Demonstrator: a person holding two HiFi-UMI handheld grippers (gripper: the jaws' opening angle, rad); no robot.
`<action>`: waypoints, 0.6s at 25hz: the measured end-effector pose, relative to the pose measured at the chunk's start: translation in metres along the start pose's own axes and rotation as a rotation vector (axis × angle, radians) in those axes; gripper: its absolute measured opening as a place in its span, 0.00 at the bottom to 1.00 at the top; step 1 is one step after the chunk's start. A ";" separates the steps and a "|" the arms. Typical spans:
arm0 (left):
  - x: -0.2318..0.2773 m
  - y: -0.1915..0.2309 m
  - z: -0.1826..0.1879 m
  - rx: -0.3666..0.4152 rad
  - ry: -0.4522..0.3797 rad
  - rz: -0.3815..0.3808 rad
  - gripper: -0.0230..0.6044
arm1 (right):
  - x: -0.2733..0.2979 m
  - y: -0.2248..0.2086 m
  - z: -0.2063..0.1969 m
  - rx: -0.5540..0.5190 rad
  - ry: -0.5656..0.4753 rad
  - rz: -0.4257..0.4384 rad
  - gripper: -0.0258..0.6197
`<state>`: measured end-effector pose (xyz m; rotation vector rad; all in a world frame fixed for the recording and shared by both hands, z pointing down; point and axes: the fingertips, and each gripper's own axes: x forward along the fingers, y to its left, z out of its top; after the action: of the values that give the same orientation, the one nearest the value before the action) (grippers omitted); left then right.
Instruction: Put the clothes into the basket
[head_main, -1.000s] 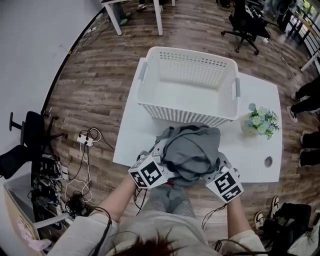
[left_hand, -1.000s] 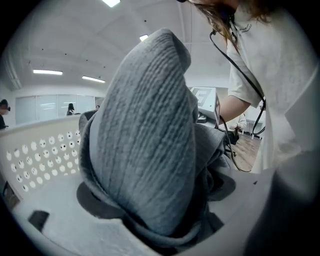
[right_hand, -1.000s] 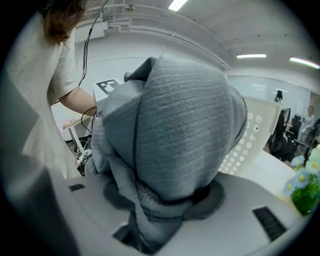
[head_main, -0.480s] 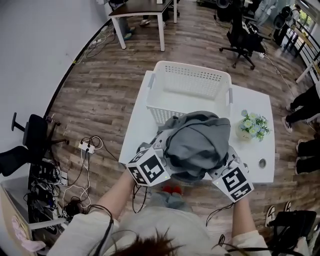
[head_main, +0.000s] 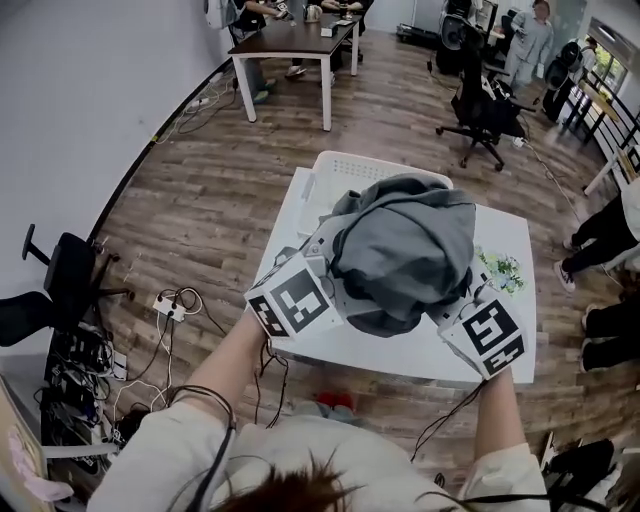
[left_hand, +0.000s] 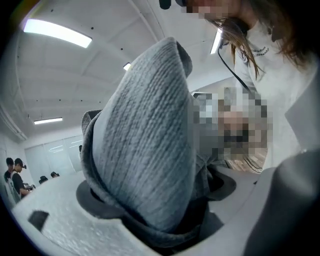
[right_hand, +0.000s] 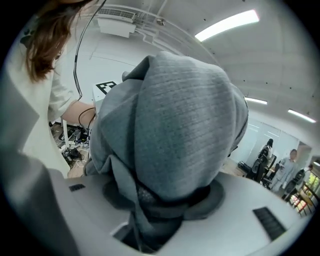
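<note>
Bunched grey knit garment (head_main: 405, 255), rounded bundle with folds hanging below, held aloft over the near side of the white perforated basket (head_main: 345, 172), basket upright, mostly hidden behind it

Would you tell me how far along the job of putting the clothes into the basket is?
Done: the grey knitted garment is off the white table. In hand: the left gripper and right gripper each clamp it, holding it over the near edge of the white perforated plastic basket. Left: lower it in and release; its inside is mostly hidden.
</note>
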<state>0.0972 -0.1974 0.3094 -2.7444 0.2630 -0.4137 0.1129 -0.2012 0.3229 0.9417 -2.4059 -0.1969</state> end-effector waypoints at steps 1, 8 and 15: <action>0.000 0.006 0.006 0.019 -0.007 0.005 0.79 | 0.001 -0.005 0.004 -0.007 -0.008 -0.007 0.37; 0.019 0.063 0.017 0.063 -0.017 0.033 0.80 | 0.020 -0.059 0.018 -0.027 -0.030 -0.035 0.37; 0.048 0.100 -0.026 0.009 0.024 0.036 0.80 | 0.062 -0.096 -0.012 0.013 0.026 -0.040 0.37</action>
<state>0.1218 -0.3087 0.3076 -2.7232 0.3151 -0.4375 0.1378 -0.3133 0.3289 0.9933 -2.3690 -0.1833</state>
